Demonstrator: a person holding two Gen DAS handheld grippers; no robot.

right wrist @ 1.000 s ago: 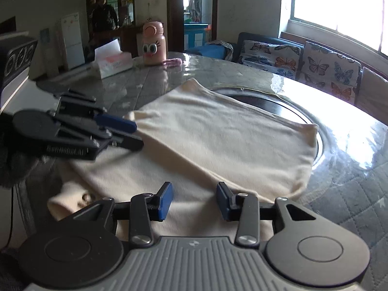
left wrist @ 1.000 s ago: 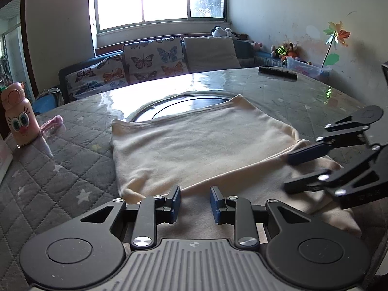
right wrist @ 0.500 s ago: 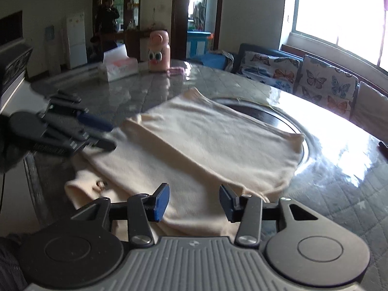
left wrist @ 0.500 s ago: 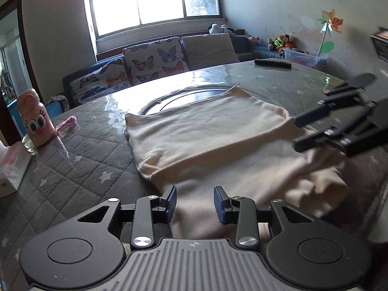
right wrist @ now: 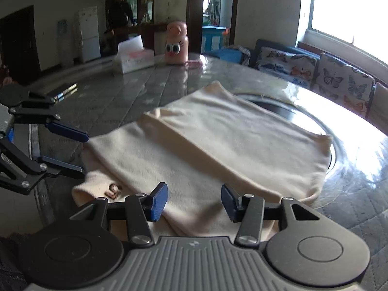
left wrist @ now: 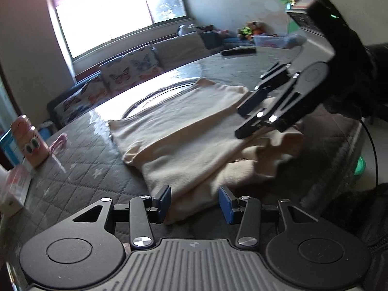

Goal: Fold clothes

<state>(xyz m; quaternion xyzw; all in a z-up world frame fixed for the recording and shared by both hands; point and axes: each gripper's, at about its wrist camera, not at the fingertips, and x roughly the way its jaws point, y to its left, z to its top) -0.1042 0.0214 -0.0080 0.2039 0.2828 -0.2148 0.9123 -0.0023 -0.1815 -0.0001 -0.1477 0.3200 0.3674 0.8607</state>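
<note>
A cream garment [left wrist: 189, 131] lies partly folded on the round table, one layer laid over another; it also shows in the right wrist view [right wrist: 218, 140]. A small brown logo [right wrist: 114, 190] shows on its near left corner. My left gripper [left wrist: 195, 202] is open and empty, just above the garment's near edge. My right gripper [right wrist: 194, 201] is open and empty over the near edge too. The right gripper also shows in the left wrist view [left wrist: 252, 115], raised above the garment's right side. The left gripper shows in the right wrist view [right wrist: 72, 152], left of the garment.
A grey quilted cover [left wrist: 80, 169] lies on the glass-topped table [right wrist: 351, 169]. A pink bottle [right wrist: 175, 43] and a tissue box [right wrist: 133, 57] stand at the far side. A dark remote [left wrist: 238, 51] lies far back. A butterfly-cushion sofa [left wrist: 126, 72] stands under the window.
Both grippers have drawn back and up from the garment and opened wider. The left camera has swung left; the right gripper now hangs higher over the garment's right side.
</note>
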